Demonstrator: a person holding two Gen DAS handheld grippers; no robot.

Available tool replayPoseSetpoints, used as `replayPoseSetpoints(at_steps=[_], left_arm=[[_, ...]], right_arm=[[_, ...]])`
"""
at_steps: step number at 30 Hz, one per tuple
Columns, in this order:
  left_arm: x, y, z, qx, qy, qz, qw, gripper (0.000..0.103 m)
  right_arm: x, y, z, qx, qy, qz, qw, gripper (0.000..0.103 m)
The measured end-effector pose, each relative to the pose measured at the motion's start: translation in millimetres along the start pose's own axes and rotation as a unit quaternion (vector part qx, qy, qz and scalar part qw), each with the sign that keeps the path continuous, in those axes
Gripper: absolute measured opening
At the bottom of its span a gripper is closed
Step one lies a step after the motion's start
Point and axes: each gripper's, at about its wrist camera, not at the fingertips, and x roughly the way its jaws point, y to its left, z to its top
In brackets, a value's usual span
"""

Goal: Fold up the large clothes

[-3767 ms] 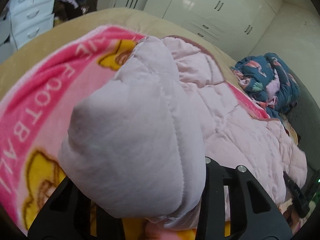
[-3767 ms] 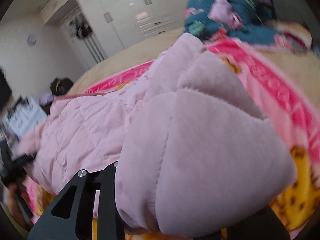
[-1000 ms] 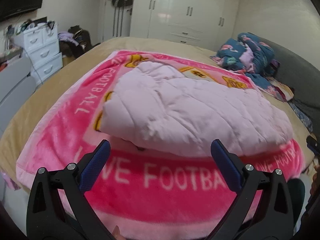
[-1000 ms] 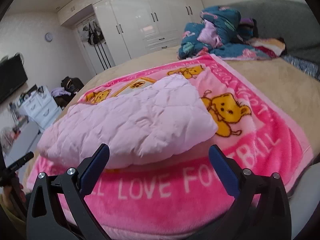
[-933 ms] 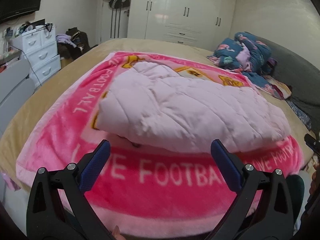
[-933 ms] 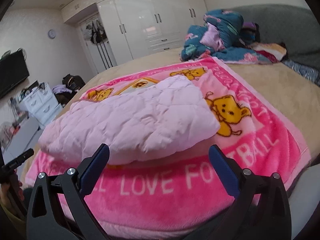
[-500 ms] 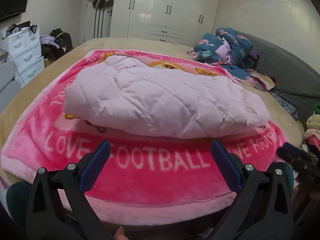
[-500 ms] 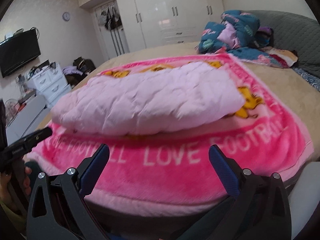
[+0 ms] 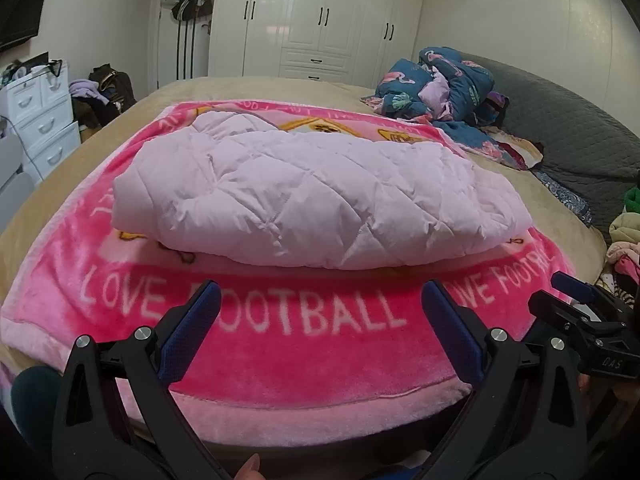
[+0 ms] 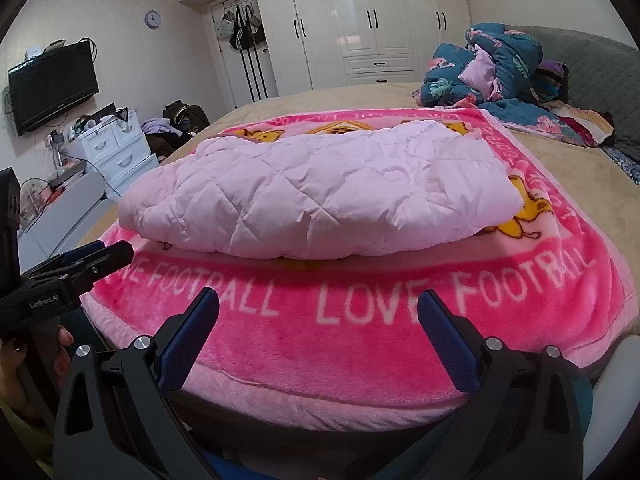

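A pale pink quilted jacket (image 9: 312, 196) lies folded into a thick bundle on a pink "LOVE FOOTBALL" blanket (image 9: 304, 344) spread over the bed; it also shows in the right wrist view (image 10: 320, 196). My left gripper (image 9: 320, 316) is open and empty, held back at the blanket's near edge. My right gripper (image 10: 318, 316) is open and empty at the same near edge, to the right of the left one. The right gripper shows at the right edge of the left wrist view (image 9: 580, 320), and the left gripper at the left edge of the right wrist view (image 10: 76, 268).
A heap of teal floral bedding (image 9: 444, 84) lies at the bed's far right by a grey headboard (image 9: 568, 120). White drawers (image 10: 116, 148) and a wall TV (image 10: 52, 84) stand left. White wardrobes (image 9: 320, 20) line the far wall. Clothes (image 9: 624, 240) are piled at right.
Both grippers let go of the jacket, opened and pulled back from it to the blanket's near edge. The folded jacket lies still on the blanket.
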Motion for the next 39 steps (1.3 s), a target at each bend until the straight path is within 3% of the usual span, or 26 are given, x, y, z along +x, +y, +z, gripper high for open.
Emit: replayPoseSetpoints(at_steps=[39], left_arm=[[-4.3, 1.9, 2.4, -0.005, -0.006, 0.003, 1.0, 0.094]], right_arm=[[-2.8, -1.1, -0.7, 0.003, -0.004, -0.001, 1.0, 0.099]])
